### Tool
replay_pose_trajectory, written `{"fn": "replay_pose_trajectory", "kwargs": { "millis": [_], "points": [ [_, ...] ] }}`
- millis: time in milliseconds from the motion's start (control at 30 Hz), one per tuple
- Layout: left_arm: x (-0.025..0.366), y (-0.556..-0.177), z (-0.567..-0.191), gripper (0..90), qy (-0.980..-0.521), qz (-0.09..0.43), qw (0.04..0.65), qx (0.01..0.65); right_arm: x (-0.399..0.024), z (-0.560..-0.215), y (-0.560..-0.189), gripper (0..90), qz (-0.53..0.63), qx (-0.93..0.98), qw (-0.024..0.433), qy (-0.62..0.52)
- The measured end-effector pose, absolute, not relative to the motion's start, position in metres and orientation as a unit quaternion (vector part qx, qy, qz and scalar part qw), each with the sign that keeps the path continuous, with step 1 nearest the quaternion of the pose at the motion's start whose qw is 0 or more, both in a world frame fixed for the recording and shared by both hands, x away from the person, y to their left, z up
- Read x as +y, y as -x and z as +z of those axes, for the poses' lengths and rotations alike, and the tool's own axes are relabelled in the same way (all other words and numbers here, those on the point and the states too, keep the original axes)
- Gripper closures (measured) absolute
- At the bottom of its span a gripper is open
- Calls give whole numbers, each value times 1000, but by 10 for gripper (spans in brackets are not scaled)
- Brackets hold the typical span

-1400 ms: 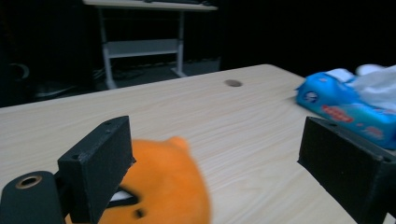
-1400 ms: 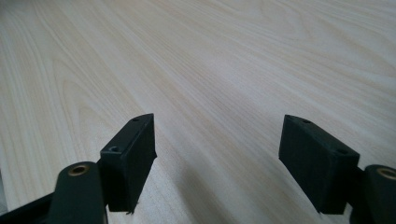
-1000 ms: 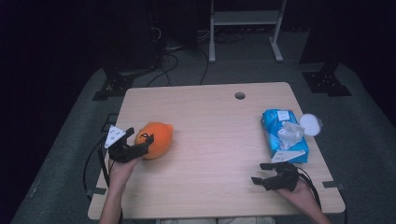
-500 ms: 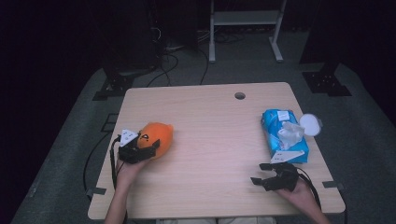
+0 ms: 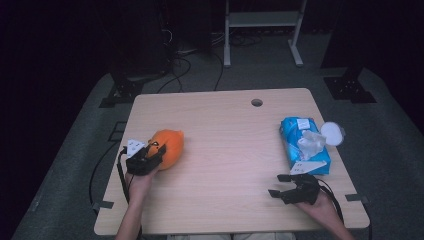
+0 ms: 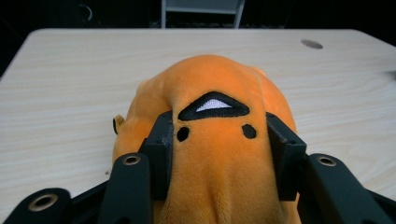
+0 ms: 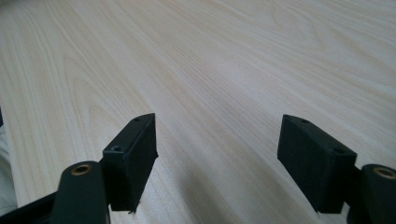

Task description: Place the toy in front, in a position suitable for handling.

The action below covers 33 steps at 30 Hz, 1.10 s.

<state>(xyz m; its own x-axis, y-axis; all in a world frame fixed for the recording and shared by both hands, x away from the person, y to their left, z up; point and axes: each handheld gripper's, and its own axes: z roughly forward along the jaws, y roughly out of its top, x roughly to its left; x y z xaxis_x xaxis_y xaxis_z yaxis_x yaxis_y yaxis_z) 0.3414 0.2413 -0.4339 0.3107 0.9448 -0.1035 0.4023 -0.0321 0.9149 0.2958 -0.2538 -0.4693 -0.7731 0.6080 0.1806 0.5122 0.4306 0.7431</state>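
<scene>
Your left gripper (image 5: 150, 156) has just closed its jaws, and they now pinch the orange plush toy (image 6: 212, 140), which bulges up between them and lies on the tabletop (image 5: 225, 150) ahead. Your right gripper (image 5: 282, 186) rests low over bare wood with its jaws spread wide and nothing between them; the blue wipes pack (image 5: 302, 145) lies just beyond it.

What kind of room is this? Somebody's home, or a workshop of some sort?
Probably a lab or recording studio, not a home: a lone wooden table stands on grey carpet amid dark surroundings, cables trail over the floor behind, and a person works an orange plush toy with hand-held tongs.
</scene>
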Motion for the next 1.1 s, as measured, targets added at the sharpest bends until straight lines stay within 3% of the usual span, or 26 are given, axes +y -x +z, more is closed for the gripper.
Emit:
{"fn": "replay_pose_trajectory", "kwargs": {
  "millis": [267, 700, 1100],
  "points": [
    [235, -330, -415, 543, -658, 288, 506, 478, -255, -468, -296, 274, 417, 844, 61, -333],
    [171, -310, -404, 538, -712, 204, 565, 363, -270, -457, -294, 275, 439, 823, 91, -349],
    [119, -299, -426, 531, -764, 157, 558, 283, -273, -427, -291, 278, 459, 803, 182, -336]
  ]
}}
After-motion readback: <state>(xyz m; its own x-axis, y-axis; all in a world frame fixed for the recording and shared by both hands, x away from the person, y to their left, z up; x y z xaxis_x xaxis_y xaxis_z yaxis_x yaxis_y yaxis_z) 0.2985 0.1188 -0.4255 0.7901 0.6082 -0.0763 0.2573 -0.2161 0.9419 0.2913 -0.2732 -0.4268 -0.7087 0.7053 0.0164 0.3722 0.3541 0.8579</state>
